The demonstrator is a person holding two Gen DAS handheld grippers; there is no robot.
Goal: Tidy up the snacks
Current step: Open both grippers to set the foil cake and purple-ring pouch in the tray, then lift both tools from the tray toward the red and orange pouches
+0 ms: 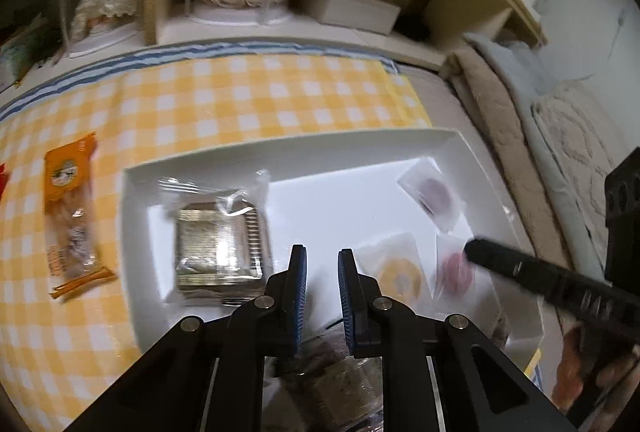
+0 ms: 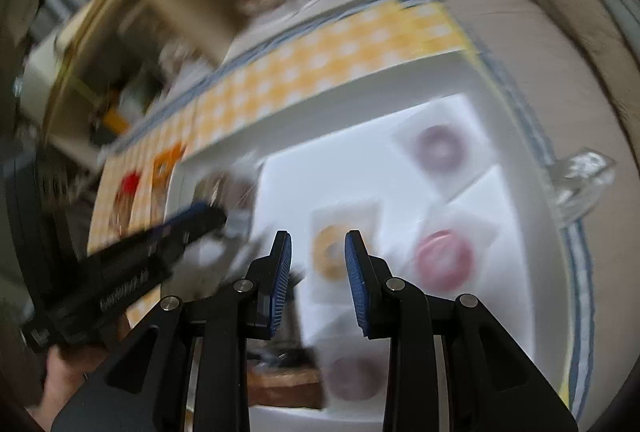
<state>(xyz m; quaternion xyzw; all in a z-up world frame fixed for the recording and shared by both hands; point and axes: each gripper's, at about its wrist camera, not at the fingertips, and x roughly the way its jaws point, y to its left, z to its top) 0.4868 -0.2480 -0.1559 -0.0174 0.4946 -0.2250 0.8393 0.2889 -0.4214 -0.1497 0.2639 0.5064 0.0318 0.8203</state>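
A white tray (image 1: 280,152) lies on a yellow checked cloth (image 1: 240,96). In it lie a clear-wrapped silver snack pack (image 1: 218,238), a wrapped yellow donut (image 1: 400,278), a pink donut (image 1: 454,270) and a purple donut (image 1: 434,192). My left gripper (image 1: 322,254) hovers open and empty over the tray's middle. My right gripper (image 2: 318,238) is open and empty above the yellow donut (image 2: 330,258), with the pink donut (image 2: 442,260), the purple donut (image 2: 440,148) and a dark donut (image 2: 354,378) around it. An orange snack bag (image 1: 72,216) lies on the cloth left of the tray.
A shelf unit (image 1: 280,20) with dolls under clear domes and a white box stands behind the cloth. Folded blankets (image 1: 520,136) lie to the right. A red packet (image 2: 130,184) sits on the cloth at the far left. More wrapped snacks (image 1: 332,384) lie under my left gripper.
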